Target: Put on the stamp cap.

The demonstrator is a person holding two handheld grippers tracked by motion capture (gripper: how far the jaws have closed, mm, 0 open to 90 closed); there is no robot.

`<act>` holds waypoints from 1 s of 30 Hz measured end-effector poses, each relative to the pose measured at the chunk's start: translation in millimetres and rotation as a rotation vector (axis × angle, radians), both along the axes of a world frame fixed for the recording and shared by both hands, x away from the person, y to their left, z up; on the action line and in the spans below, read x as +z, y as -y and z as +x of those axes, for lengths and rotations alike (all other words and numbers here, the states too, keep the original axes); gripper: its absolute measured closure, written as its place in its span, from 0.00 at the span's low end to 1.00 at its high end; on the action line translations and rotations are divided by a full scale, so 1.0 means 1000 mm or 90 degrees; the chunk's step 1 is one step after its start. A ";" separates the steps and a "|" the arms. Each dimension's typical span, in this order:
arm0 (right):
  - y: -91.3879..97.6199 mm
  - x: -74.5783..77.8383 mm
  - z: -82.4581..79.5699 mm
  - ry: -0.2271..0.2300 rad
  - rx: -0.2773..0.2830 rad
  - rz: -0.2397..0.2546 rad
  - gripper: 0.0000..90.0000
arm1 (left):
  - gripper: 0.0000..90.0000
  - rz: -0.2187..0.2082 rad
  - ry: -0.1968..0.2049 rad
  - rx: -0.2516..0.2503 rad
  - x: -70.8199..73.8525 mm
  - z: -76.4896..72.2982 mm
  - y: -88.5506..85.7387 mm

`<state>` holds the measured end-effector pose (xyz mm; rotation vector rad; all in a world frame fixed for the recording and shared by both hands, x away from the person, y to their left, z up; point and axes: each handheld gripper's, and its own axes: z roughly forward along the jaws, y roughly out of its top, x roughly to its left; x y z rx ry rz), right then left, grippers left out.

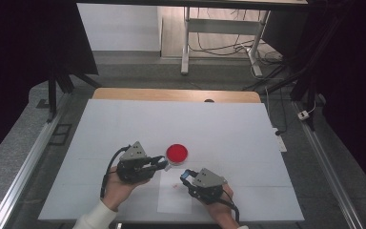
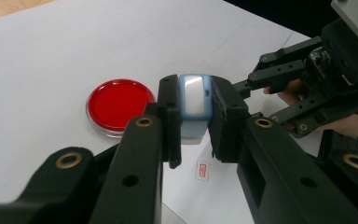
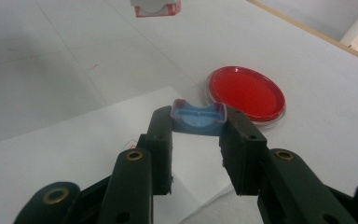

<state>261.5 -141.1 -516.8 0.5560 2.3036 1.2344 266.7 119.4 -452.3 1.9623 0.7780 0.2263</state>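
In the left gripper view, the left gripper (image 2: 195,122) has its fingers clamped on a blue stamp body (image 2: 194,105) at centre frame, above a red imprint (image 2: 202,170) on the paper sheet (image 2: 205,196). The right gripper view shows the right gripper (image 3: 198,135) with fingers pinching the blue cap (image 3: 198,118) at centre, the red ink pad (image 3: 245,93) at upper right.

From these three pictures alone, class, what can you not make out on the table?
- Small red stamp mark on the white paper sheet: its characters, too small, left gripper view.
- Blue-and-white plastic stamp: its base, hidden within the left claw; cut off by the top edge in the right gripper view.
- Blue plastic cap: lower part, hidden by the right claw.
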 end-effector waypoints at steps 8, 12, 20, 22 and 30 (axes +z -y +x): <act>-0.008 -0.001 -0.001 0.001 0.007 0.001 0.72 | 0.84 -0.002 0.001 -0.001 0.001 0.000 0.002; -0.012 -0.001 -0.002 0.001 0.015 0.002 0.72 | 0.84 -0.001 0.001 -0.001 0.000 0.000 0.003; -0.019 -0.001 -0.004 -0.001 0.025 0.000 0.72 | 0.84 -0.001 -0.001 -0.002 0.000 0.000 0.005; -0.021 -0.001 -0.003 0.000 0.023 0.003 0.72 | 0.84 0.000 -0.002 -0.005 -0.001 0.000 0.006; -0.025 -0.001 -0.003 -0.001 0.020 0.007 0.72 | 0.84 0.002 -0.004 -0.009 -0.002 -0.001 0.010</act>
